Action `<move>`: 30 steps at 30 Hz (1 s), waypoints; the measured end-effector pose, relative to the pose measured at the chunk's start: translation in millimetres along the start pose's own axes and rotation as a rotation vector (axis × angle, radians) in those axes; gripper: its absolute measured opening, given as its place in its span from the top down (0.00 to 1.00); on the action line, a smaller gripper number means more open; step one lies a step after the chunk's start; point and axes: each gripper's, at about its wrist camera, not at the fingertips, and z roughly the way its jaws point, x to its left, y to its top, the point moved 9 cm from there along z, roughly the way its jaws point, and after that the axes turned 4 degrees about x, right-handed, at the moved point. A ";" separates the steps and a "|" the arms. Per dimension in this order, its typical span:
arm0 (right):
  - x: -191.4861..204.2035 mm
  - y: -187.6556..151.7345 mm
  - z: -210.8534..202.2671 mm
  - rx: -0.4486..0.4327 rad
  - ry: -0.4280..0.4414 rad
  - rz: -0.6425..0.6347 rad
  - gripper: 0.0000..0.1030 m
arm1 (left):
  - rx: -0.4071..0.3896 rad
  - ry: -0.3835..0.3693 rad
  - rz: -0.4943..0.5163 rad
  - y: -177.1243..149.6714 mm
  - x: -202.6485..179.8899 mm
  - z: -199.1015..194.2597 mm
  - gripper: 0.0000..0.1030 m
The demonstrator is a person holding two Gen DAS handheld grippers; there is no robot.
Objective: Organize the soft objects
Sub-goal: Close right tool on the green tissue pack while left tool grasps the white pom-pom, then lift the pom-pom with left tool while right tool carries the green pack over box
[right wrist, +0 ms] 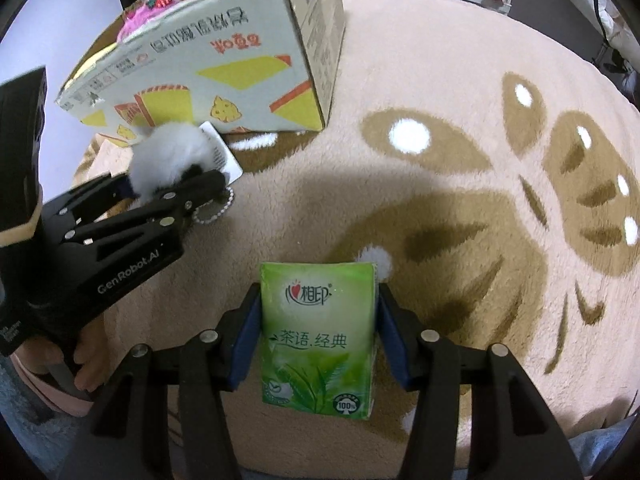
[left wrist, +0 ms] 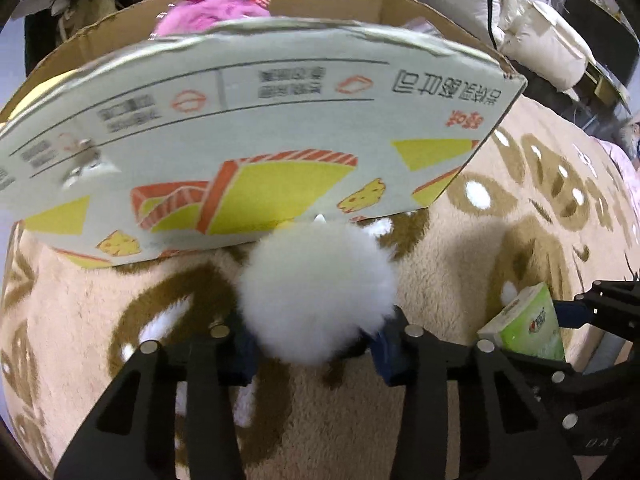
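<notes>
At the left edge of the right wrist view, a bare hand (right wrist: 86, 364) gripped the handle of the left gripper (right wrist: 170, 188), which slanted up and to the right from the lower left toward the cardboard box (right wrist: 224, 76). Its black fingers were clamped on a white fluffy pompom (right wrist: 170, 156), with a white tag (right wrist: 222, 152) sticking out above it and a beaded chain loop (right wrist: 212, 210) hanging just below the fingertips. The pompom was held just in front of the box's printed side, low in the upper left of that frame. A pink plush toy (right wrist: 146, 14) showed inside the open top of the box, at the upper left.

Bottom centre of the same view, the right gripper (right wrist: 318, 320) pointed straight ahead over the beige patterned rug (right wrist: 460, 92), its blue pads (right wrist: 246, 336) pressed against both sides of an upright green tissue pack (right wrist: 318, 336).

From the left wrist view, the pompom (left wrist: 316, 296) filled the lower middle between the left gripper's (left wrist: 316, 340) closed fingers, with the box (left wrist: 256, 136) wall spread across the frame behind it and the pink toy (left wrist: 216, 8) peeking over the rim at top centre. Far lower right, the tissue pack (left wrist: 528, 324) sat in the right gripper (left wrist: 572, 316), near the left one.
</notes>
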 end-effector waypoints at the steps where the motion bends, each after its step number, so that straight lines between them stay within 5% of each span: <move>1: 1.1 1.2 -3.0 -0.013 0.001 -0.001 0.45 | -0.008 0.003 -0.001 -0.7 0.5 -3.1 0.60; 22: 20.1 35.8 -94.9 -0.363 0.037 -0.041 0.45 | -0.281 0.075 -0.008 6.5 14.4 -122.8 0.60; 30: 20.5 52.3 -119.2 -0.481 0.056 -0.025 0.45 | -0.341 0.145 -0.014 14.0 20.9 -141.1 0.60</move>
